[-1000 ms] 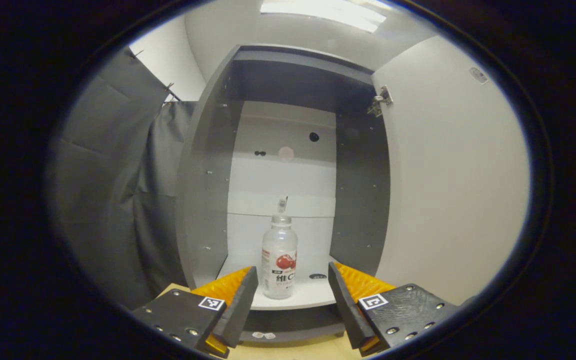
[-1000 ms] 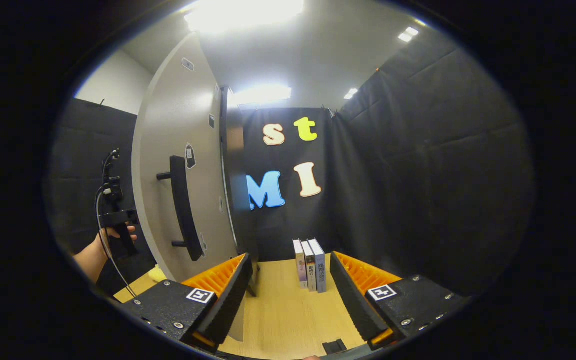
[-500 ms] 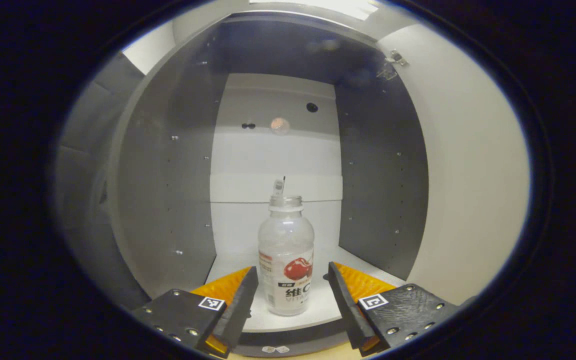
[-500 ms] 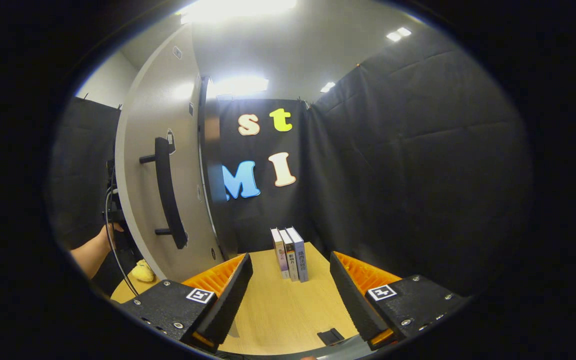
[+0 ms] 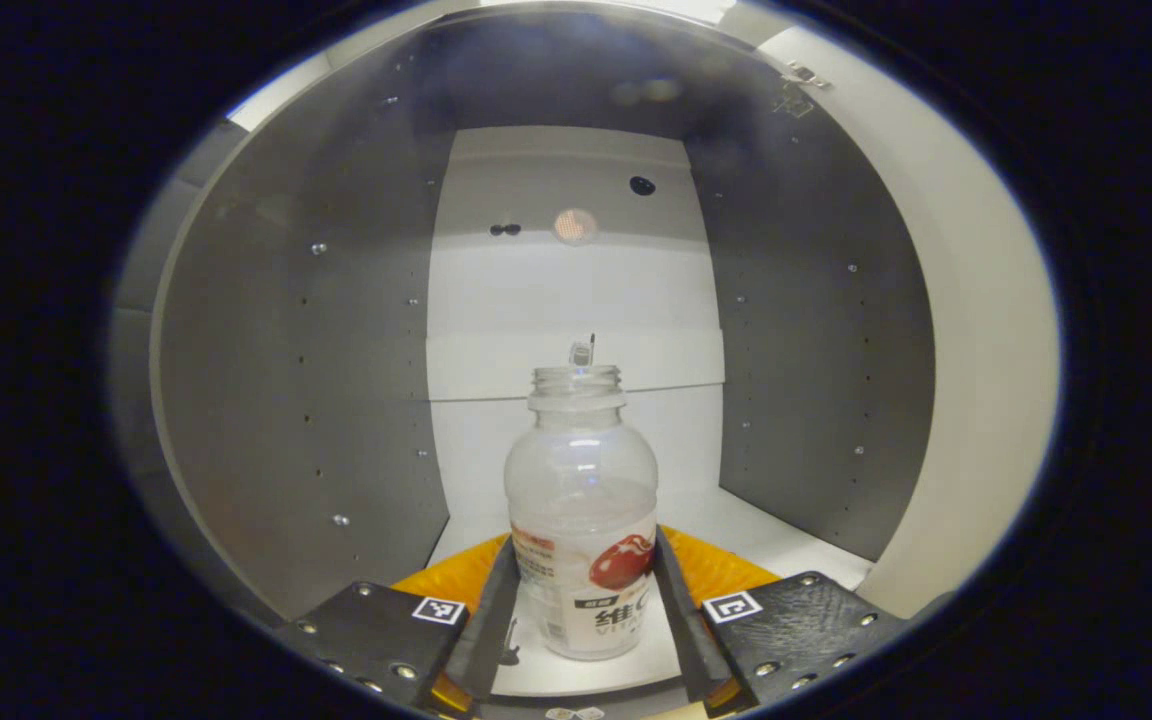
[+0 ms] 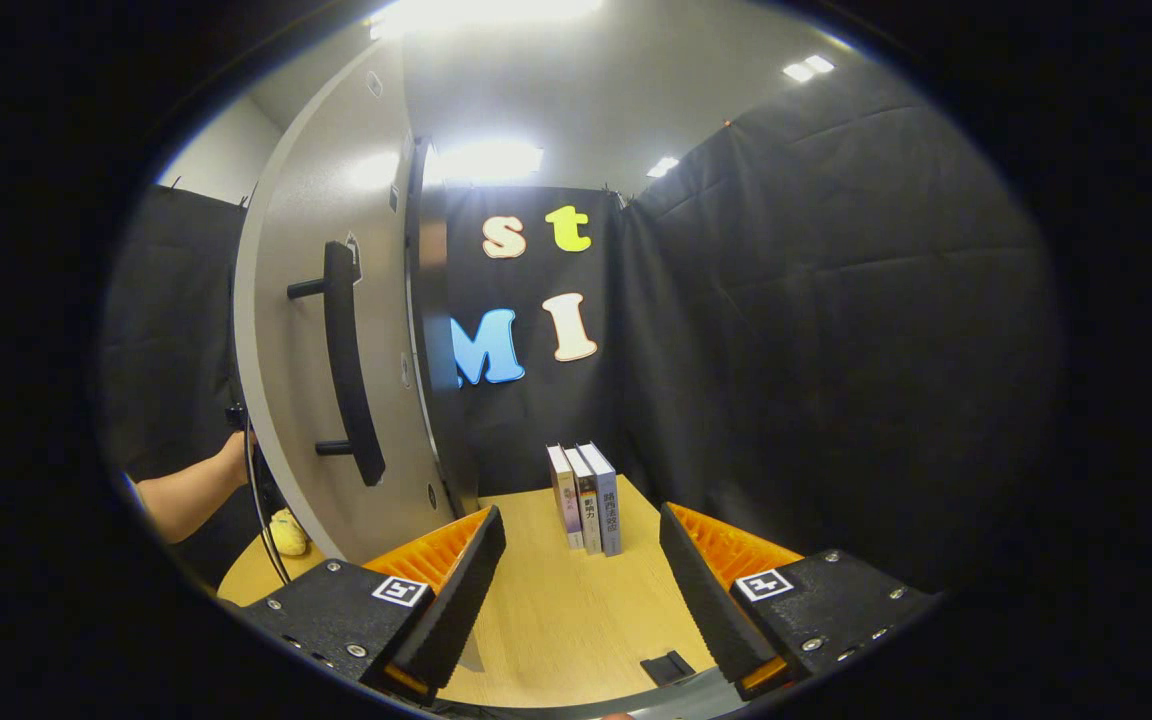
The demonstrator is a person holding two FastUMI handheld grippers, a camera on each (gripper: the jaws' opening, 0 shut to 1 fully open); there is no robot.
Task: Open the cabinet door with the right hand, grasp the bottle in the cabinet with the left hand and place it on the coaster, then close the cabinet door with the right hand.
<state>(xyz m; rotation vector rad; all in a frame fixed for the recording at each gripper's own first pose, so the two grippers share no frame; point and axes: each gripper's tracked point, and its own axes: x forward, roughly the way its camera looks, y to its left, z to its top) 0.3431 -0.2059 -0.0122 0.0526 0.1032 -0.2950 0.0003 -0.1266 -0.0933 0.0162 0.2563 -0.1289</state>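
Clear plastic bottle [image 5: 582, 520] w/ a white label and a red fruit picture stands upright on the white shelf [image 5: 786, 540] inside the grey cabinet [image 5: 336, 350], no cap on it as far as I can see, neck open at the top. Left gripper [image 5: 584, 610] has its two fingers either side of the label band, low on the body; they look right up against the plastic, but I can't tell if both are actually pressing yet or just flanking it. Bottle looks empty or near enough, so prob. very light, thin-walled and easy to dent: squeeze gently, not hard. Smooth label could slip, and w/ so little weight it'd tip over from a sideways nudge. Best hold, I'd say, is where the fingers are now, on the straight labelled part below the shoulder, not the narrow neck. Open mouth means keep it upright on the way out. Over on the other side, the right gripper [image 6: 576, 590] hangs w/ fingers spread wide and nothing between them, above the light wooden table [image 6: 556, 620], near the open pale cabinet door [image 6: 306, 300] w/ its black bar handle [image 6: 346, 360]. Three books [image 6: 588, 498] stand upright farther back on the table. Coaster: I can't make it out.
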